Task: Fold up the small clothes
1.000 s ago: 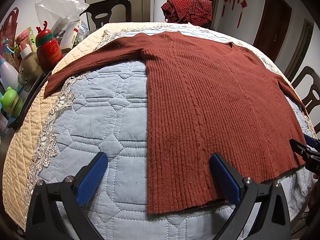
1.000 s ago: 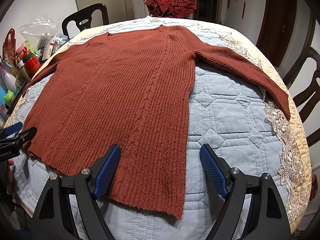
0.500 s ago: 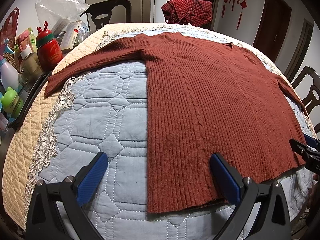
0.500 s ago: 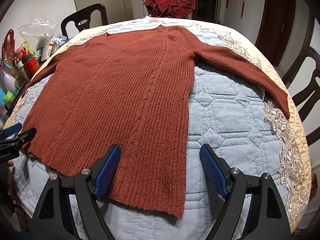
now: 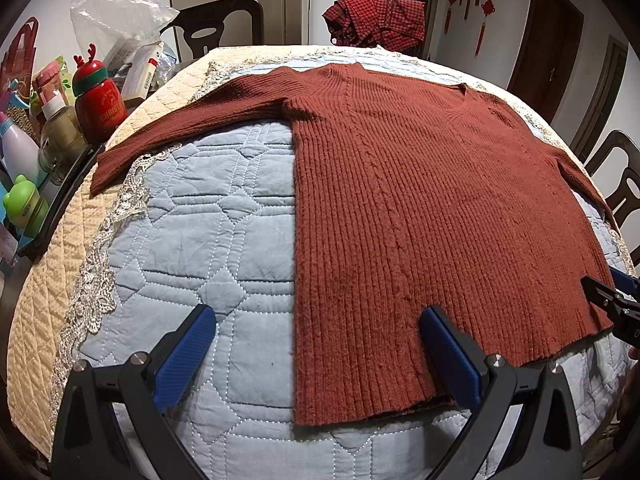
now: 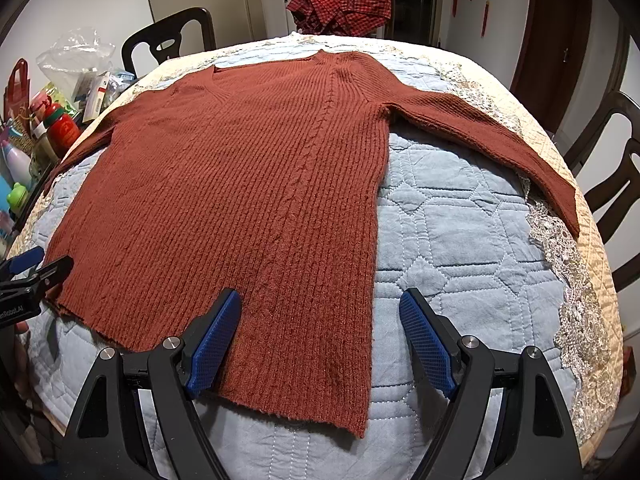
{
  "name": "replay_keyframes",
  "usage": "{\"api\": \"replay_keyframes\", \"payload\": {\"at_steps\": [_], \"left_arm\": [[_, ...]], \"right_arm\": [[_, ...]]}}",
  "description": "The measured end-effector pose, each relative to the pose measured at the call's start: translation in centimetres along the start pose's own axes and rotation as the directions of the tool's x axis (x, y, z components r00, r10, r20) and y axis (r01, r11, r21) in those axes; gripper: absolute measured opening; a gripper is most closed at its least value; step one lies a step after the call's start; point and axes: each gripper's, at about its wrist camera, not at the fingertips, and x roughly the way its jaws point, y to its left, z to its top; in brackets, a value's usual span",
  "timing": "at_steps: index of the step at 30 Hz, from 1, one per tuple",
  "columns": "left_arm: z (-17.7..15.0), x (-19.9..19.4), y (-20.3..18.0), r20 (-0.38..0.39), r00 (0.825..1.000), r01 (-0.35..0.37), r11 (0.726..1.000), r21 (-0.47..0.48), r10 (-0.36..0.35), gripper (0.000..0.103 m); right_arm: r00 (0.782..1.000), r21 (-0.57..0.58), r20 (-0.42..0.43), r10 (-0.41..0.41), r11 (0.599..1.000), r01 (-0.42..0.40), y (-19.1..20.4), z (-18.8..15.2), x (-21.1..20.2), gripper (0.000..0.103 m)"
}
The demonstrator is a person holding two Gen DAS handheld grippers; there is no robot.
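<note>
A rust sweater (image 5: pixel 420 200) lay flat, hem nearest; each gaping gripper, left (image 5: pixel 316 356) and right (image 6: pixel 320 340), straddled one hem corner.

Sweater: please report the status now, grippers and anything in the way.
Left gripper open, right gripper open, each over a hem corner. Sweater flat on quilt, unfolded, sleeves spread. Bottles beside left sleeve, apart.

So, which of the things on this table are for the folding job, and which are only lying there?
For the job:
- rust-brown sweater, spread flat
- left gripper, open
- right gripper, open
- blue quilted cover it lies on

Just lying about:
- red reindeer bottle
- green bottle
- plastic bag
- red checked cloth on the far side
- chairs
</note>
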Motion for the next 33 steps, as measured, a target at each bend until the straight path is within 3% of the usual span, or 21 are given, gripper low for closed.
{"api": "replay_keyframes", "payload": {"at_steps": [33], "left_arm": [[-0.09, 0.01, 0.07, 0.006, 1.0, -0.005, 1.0, -0.001, 0.005, 0.103]], "right_arm": [[1.0, 0.008, 0.004, 0.007, 1.0, -0.007, -0.06, 0.14, -0.16, 0.082]]}}
